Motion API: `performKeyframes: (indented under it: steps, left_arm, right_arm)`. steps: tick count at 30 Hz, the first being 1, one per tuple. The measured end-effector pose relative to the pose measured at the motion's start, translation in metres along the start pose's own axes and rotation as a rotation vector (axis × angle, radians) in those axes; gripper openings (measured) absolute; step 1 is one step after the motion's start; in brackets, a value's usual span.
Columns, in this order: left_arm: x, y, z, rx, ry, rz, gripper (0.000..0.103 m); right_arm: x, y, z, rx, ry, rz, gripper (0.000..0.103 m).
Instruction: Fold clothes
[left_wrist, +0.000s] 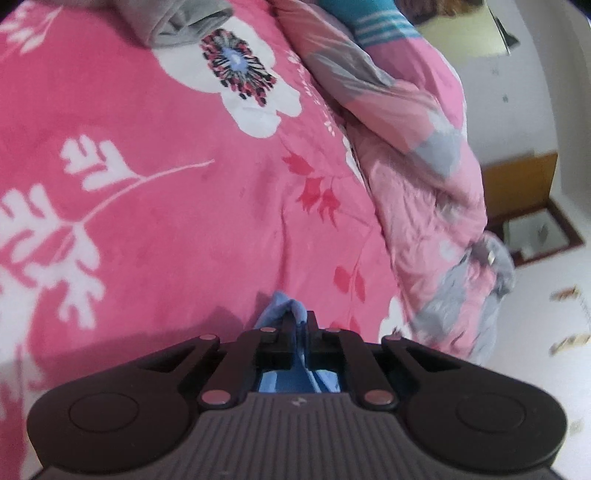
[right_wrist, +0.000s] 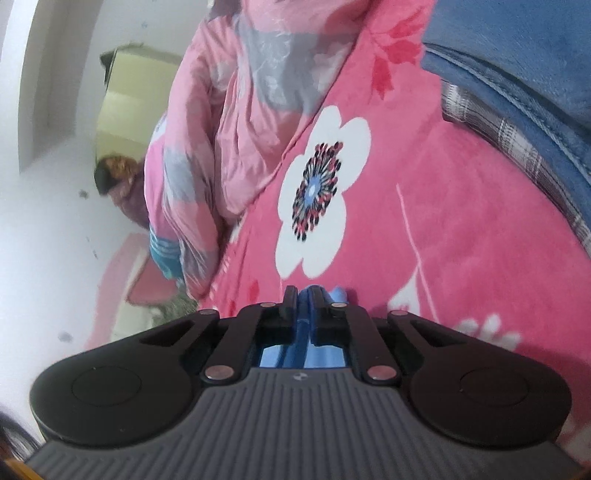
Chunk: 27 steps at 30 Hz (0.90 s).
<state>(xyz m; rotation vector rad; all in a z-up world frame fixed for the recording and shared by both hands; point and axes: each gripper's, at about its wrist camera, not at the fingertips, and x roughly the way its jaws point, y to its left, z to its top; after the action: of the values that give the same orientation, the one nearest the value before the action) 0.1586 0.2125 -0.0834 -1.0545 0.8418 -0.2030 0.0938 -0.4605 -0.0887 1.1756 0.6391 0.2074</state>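
Observation:
A light blue garment (left_wrist: 280, 314) is pinched between the black fingers of my left gripper (left_wrist: 300, 325), which is shut on a fold of it just above the pink flowered bedspread (left_wrist: 166, 206). More of the blue cloth shows under the jaws. In the right wrist view, my right gripper (right_wrist: 304, 299) is likewise shut on the blue garment (right_wrist: 338, 295), whose edge bunches up between and beside the fingers. Most of the garment is hidden below both grippers.
A crumpled pink and grey quilt (left_wrist: 424, 177) lies along the bed's far side, also visible as the quilt (right_wrist: 221, 129). A grey garment (left_wrist: 184, 26) sits at the top. A dark blue garment with plaid lining (right_wrist: 517, 92) lies at right. White walls and a wooden cabinet (left_wrist: 521, 184) lie beyond.

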Motion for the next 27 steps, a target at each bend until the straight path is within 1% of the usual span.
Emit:
performKeyframes:
  steps: [3, 7, 11, 14, 16, 18, 20, 22, 24, 26, 27]
  left_arm:
    - [0.005, 0.004, 0.003, -0.046, -0.005, -0.02, 0.004]
    - [0.004, 0.001, 0.007, -0.05, -0.016, -0.028, 0.004]
    - [0.01, 0.002, 0.013, -0.061, -0.021, -0.022, 0.004]
    - [0.02, 0.005, 0.017, -0.055, -0.003, -0.015, 0.005]
    - [0.028, 0.011, 0.02, -0.069, 0.007, -0.027, 0.006]
    - [0.031, 0.018, 0.021, -0.099, -0.005, -0.058, 0.014]
    - [0.033, 0.026, 0.022, -0.143, -0.022, -0.11, 0.032]
    - [0.033, 0.033, 0.023, -0.194, -0.042, -0.148, 0.035]
    - [0.034, 0.041, 0.024, -0.247, -0.062, -0.178, 0.035]
    - [0.033, 0.045, 0.024, -0.277, -0.081, -0.179, 0.035]
    - [0.03, 0.043, 0.023, -0.269, -0.094, -0.169, 0.036]
  right_arm:
    - [0.005, -0.008, 0.004, 0.048, -0.015, 0.032, 0.004]
    - [0.005, -0.008, 0.006, 0.065, -0.028, 0.056, 0.004]
    - [0.009, -0.009, 0.011, 0.068, -0.034, 0.058, 0.004]
    - [0.016, -0.013, 0.014, 0.081, -0.036, 0.058, 0.004]
    - [0.022, -0.018, 0.015, 0.098, -0.031, 0.052, 0.004]
    - [0.028, -0.026, 0.016, 0.132, -0.028, 0.053, 0.004]
    - [0.032, -0.035, 0.018, 0.174, -0.036, 0.084, 0.007]
    - [0.035, -0.042, 0.021, 0.213, -0.05, 0.116, 0.008]
    - [0.034, -0.045, 0.024, 0.236, -0.082, 0.15, 0.009]
    - [0.034, -0.042, 0.025, 0.223, -0.098, 0.151, 0.016]
    - [0.034, -0.04, 0.025, 0.215, -0.105, 0.147, 0.019]
